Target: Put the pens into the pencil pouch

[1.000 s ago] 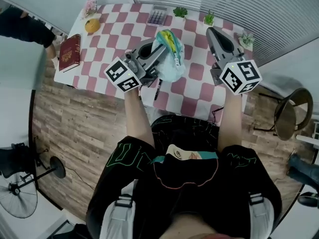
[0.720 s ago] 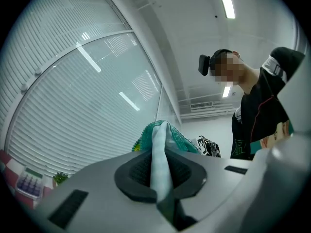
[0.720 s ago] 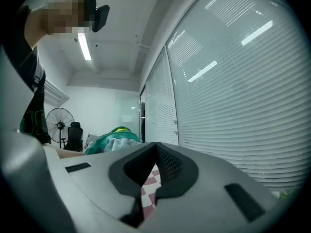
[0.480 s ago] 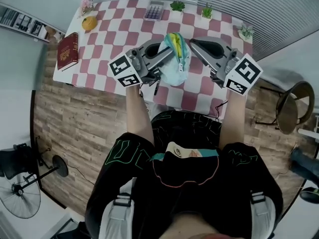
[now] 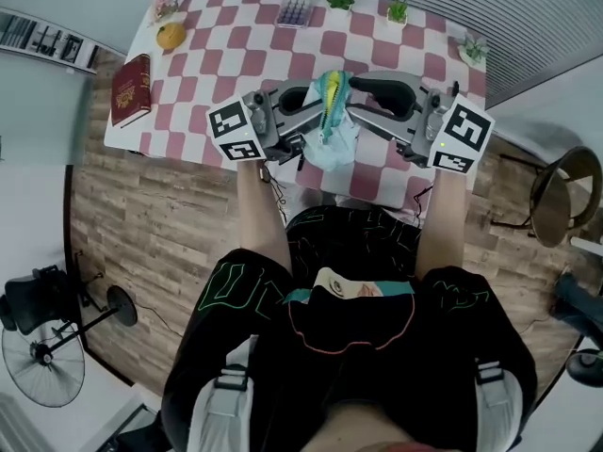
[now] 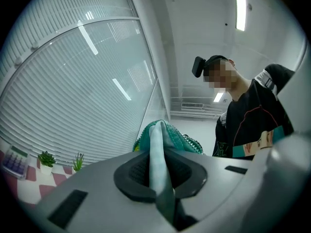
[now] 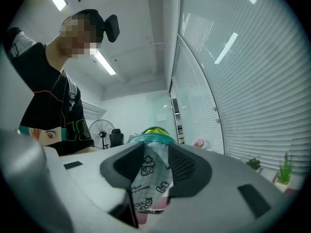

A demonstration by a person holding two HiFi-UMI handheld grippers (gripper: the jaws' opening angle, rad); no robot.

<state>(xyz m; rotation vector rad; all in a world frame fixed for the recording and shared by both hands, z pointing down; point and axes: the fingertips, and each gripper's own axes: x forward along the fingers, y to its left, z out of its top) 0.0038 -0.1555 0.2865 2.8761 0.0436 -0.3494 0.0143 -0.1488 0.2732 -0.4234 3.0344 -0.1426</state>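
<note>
Checked table (image 5: 236, 64): left gripper (image 5: 311, 119) pinches pouch (image 5: 334, 144) edge; right gripper (image 5: 356, 97), jaws just opened around opposite edge, should clamp squarely.

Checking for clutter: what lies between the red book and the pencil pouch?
In the head view, only bare checkered tablecloth, then the left tool clamped on the pouch.

Head view overhead, gripper views share pouch (image 5: 332, 132)

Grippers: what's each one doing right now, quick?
Left gripper: shut on the pouch edge.
Right gripper: open; jaws have just been opening, pouch fabric between them, not clamped.
</note>
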